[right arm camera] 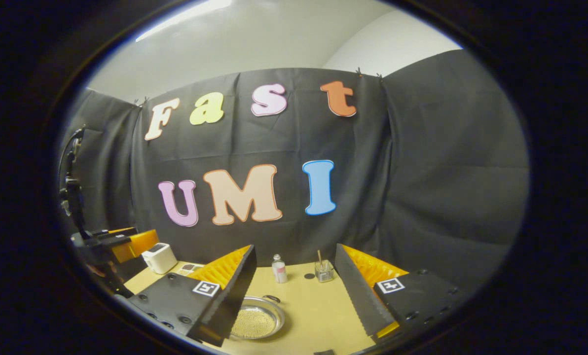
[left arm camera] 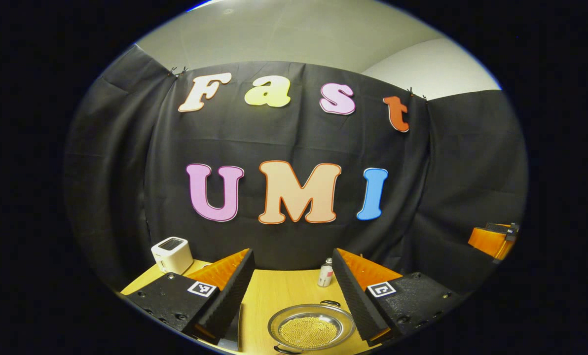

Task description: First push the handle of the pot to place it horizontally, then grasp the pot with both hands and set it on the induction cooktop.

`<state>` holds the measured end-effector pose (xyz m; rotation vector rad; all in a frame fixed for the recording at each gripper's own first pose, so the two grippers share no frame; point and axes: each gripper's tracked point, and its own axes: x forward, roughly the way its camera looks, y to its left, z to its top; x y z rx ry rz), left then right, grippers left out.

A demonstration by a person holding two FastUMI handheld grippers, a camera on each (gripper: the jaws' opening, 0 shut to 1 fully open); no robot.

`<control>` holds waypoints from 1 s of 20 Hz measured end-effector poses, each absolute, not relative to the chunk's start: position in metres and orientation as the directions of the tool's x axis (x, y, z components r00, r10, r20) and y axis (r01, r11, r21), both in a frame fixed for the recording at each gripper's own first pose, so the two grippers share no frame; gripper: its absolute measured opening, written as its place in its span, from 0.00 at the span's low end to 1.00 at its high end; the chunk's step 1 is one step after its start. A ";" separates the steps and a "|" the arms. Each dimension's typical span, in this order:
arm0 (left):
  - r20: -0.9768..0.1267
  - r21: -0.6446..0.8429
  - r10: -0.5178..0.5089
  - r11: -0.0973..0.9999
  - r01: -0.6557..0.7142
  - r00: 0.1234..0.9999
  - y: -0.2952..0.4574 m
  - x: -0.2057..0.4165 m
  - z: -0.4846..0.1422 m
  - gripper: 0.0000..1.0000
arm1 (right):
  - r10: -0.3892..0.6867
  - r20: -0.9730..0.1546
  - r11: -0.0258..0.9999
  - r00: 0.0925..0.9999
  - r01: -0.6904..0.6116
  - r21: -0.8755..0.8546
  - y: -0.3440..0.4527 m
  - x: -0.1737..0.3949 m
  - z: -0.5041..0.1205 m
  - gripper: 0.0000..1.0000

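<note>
- Two grippers of mine, left and right, hang spread wide, gripping nothing.
- The steel pot on the wooden table lies between my left fingers, holding yellow grains.
- A glass jar holds a stick.

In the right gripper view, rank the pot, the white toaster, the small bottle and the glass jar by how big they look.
1. pot, largest, though nearest the camera and partly hidden by a finger
2. white toaster
3. small bottle and glass jar: too alike to rank

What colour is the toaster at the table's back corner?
White toaster, clearest in the left gripper view.
</note>
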<state>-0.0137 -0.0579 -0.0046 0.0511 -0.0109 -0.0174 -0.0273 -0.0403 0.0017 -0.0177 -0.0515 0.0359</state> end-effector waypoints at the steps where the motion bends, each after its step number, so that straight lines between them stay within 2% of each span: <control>1: 0.013 0.058 -0.025 0.998 0.024 1.000 -0.062 -0.015 -0.004 0.95 | 0.035 0.048 0.999 0.998 -0.035 -0.015 -0.041 -0.030 0.000 0.99; 3: 0.013 0.073 -0.039 0.997 0.038 0.999 -0.069 -0.020 -0.004 0.92 | 0.033 0.043 0.999 0.999 -0.032 -0.009 -0.043 -0.036 -0.003 0.99; 7: 0.011 0.068 -0.066 0.996 0.065 0.998 -0.079 -0.030 -0.007 0.92 | 0.020 0.026 1.000 0.999 -0.020 -0.018 -0.047 -0.046 -0.011 0.99; 8: 0.010 0.064 -0.063 0.996 0.062 0.998 -0.077 -0.032 -0.008 0.92 | 0.019 0.017 1.000 1.000 -0.019 -0.019 -0.048 -0.047 -0.015 0.92; 13: 0.015 0.068 -0.035 0.997 0.034 0.999 -0.066 -0.040 -0.007 0.92 | 0.043 -0.034 0.999 0.999 -0.043 -0.009 -0.043 -0.047 -0.032 0.93; 14: 0.018 0.069 -0.032 0.997 0.031 0.999 -0.066 -0.041 -0.007 0.95 | 0.058 -0.039 0.998 0.998 -0.057 0.003 -0.039 -0.046 -0.034 0.93; 16: 0.017 0.071 -0.027 0.997 0.026 0.999 -0.065 -0.044 -0.009 0.92 | 0.087 -0.058 0.996 0.995 -0.085 0.028 -0.033 -0.047 -0.040 0.75; 18: 0.010 0.074 -0.019 0.997 0.018 1.000 -0.062 -0.047 -0.012 0.92 | 0.098 -0.074 0.995 0.992 -0.095 0.042 -0.033 -0.047 -0.044 0.50; 19: 0.010 0.074 -0.014 0.997 0.013 1.000 -0.061 -0.048 -0.013 0.92 | 0.107 -0.073 0.994 0.992 -0.104 0.044 -0.032 -0.044 -0.045 0.34; 20: 0.009 0.072 -0.010 0.997 0.010 1.000 -0.060 -0.049 -0.014 0.92 | 0.103 -0.078 0.994 0.992 -0.100 0.039 -0.035 -0.051 -0.047 0.30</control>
